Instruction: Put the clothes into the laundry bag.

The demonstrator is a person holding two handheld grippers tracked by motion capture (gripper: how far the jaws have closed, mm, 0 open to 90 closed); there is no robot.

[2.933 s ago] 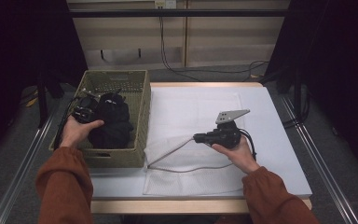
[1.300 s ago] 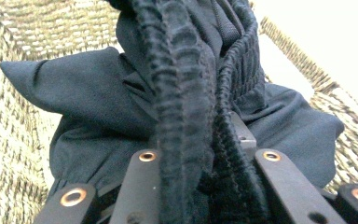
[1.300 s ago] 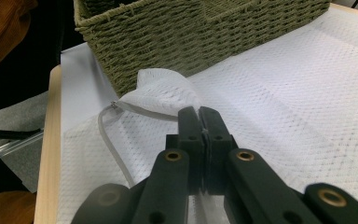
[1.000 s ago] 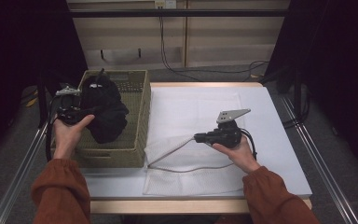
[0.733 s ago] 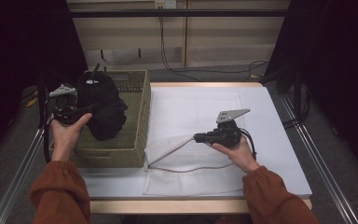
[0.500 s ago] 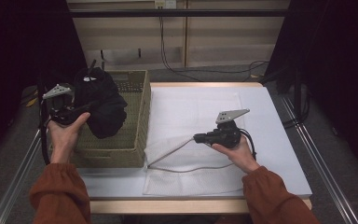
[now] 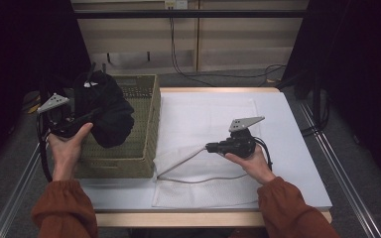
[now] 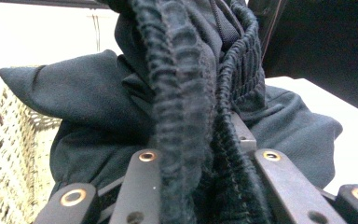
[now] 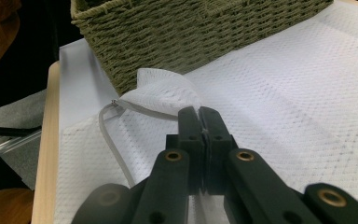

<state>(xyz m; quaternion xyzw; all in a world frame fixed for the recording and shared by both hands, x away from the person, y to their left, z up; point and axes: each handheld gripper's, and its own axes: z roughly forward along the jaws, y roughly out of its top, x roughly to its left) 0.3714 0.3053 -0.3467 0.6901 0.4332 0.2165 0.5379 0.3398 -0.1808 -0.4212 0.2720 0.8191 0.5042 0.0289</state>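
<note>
Left gripper [image 7: 82, 119]: I have it lifted over the left edge of the basket, my jaws clamped on a thick ribbed band of the black garment; in the left gripper view the fabric fills the gap between them.
Left hand [image 7: 68, 148]: wrapped under the gripper's body, its grey plate on top.
Black garment [image 7: 106, 111]: bunched and hanging from my left gripper, its bulk over the basket's left half, raised above the rim. In the left gripper view [image 8: 121, 107] it drapes away from the jaws in dark folds.
Basket [image 7: 146, 124]: woven, olive-green, at the left end of the table, its right wall just beside the white mesh bag.
Right gripper [image 7: 211, 147]: low over the table, pointing left toward the basket, jaws pressed tight together on the upper layer of the mesh bag.
Right hand [image 7: 248, 158]: cupped under the gripper, resting near the middle of the bag.
White mesh bag [image 7: 213, 111]: spread flat across the table; the layer I pinch is drawn up into a taut ridge, and its corner [image 9: 161, 91] peaks beside the basket wall, with the zip edge curving below.
Table [image 7: 307, 168]: pale top, bare strip right of the bag.
</note>
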